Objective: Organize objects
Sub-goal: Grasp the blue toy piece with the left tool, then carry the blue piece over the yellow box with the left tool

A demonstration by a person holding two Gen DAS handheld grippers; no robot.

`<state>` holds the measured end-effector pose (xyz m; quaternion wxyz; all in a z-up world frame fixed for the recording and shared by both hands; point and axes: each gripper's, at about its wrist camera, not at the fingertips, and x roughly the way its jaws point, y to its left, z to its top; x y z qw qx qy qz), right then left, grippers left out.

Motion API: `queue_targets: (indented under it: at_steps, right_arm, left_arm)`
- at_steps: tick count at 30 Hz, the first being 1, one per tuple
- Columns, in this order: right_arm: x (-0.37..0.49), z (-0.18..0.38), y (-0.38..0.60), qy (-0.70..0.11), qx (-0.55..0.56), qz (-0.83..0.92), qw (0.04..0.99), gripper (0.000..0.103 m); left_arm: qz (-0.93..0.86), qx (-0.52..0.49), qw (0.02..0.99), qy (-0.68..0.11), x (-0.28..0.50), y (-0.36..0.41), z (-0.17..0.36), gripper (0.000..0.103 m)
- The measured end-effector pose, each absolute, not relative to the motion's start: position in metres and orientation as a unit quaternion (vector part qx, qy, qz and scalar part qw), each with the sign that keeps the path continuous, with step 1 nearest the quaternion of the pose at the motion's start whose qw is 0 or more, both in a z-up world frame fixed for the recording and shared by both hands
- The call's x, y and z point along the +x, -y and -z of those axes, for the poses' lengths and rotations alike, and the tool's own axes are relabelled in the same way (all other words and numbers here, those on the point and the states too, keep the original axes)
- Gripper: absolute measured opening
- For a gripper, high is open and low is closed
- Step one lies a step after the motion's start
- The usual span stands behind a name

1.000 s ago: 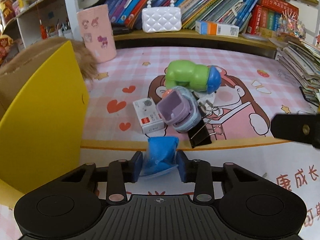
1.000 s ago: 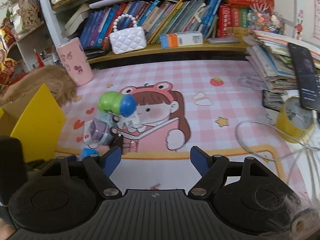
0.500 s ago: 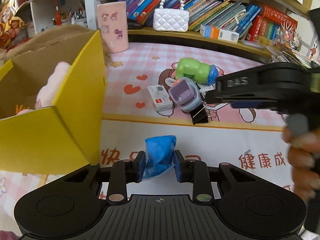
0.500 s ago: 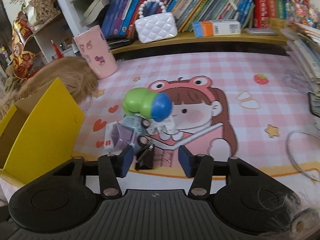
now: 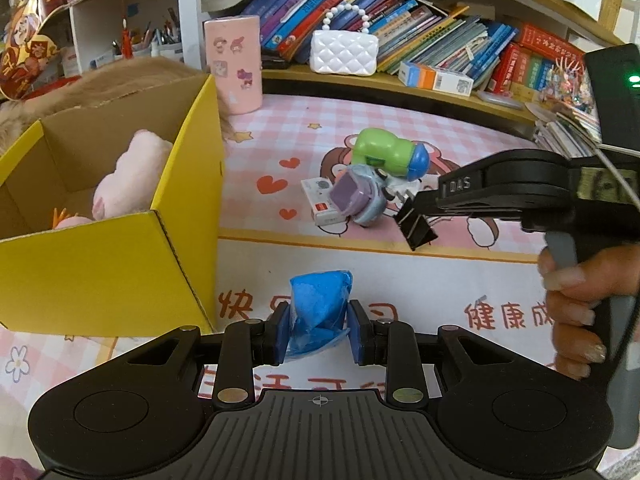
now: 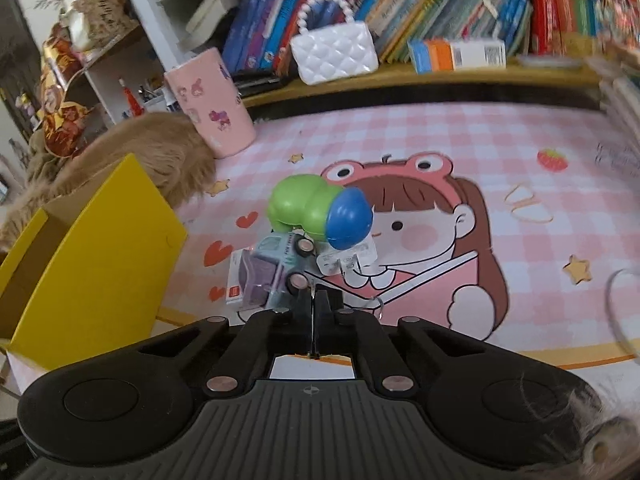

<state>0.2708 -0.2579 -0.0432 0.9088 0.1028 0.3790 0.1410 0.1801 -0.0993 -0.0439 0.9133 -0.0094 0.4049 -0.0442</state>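
My left gripper (image 5: 320, 332) is shut on a crumpled blue packet (image 5: 320, 304), held above the mat just right of the open yellow box (image 5: 120, 264). A pink plush (image 5: 128, 176) lies in that box. My right gripper (image 6: 314, 308) is shut, its fingers meeting over a black binder clip (image 5: 418, 228). In the left wrist view the clip hangs by its wire handle from the right gripper's (image 5: 416, 204) tip. Just beyond lie a purple and pale blue toy car (image 6: 276, 272), a small white box (image 5: 320, 200) and a green toy with a blue cap (image 6: 316, 212).
A pink cup (image 5: 234, 64) and a white quilted handbag (image 5: 344, 52) stand at the back below a shelf of books (image 5: 440, 40). Something brown and furry (image 6: 160, 160) lies behind the yellow box. A person's hand (image 5: 576, 304) grips the right handle. Stacked magazines sit far right.
The left gripper drew back and rose with the blue packet, bringing the box's inside into view. The right gripper moved in on the pile and closed its jaws on the binder clip.
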Motion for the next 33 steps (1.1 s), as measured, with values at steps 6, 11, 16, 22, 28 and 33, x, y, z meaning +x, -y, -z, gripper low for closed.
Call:
queue_targets:
  at_steps: [6, 11, 16, 22, 28, 33]
  right_arm:
    - [0.243, 0.033, 0.259, -0.382, 0.065, -0.119, 0.914, 0.002]
    - [0.217, 0.028, 0.259, -0.381, 0.051, -0.103, 0.917, 0.002]
    - [0.187, 0.019, 0.255, -0.383, 0.046, -0.092, 0.918, 0.002]
    - [0.151, 0.009, 0.238, -0.385, 0.037, -0.089, 0.918, 0.002]
    - [0.12, 0.006, 0.21, -0.39, 0.03, -0.085, 0.916, 0.002]
    - [0.095, 0.005, 0.18, -0.394, 0.025, -0.087, 0.914, 0.002]
  left_arm:
    - [0.05, -0.021, 0.913, -0.405, 0.172, 0.095, 0.045, 0.028]
    - [0.061, -0.028, 0.914, -0.401, 0.161, 0.091, 0.042, 0.028]
    - [0.071, -0.039, 0.915, -0.395, 0.145, 0.08, 0.037, 0.028]
    - [0.084, -0.047, 0.916, -0.389, 0.128, 0.062, 0.032, 0.028]
    - [0.098, -0.051, 0.917, -0.384, 0.112, 0.036, 0.028, 0.028]
    - [0.102, -0.052, 0.918, -0.38, 0.097, 0.008, 0.024, 0.028]
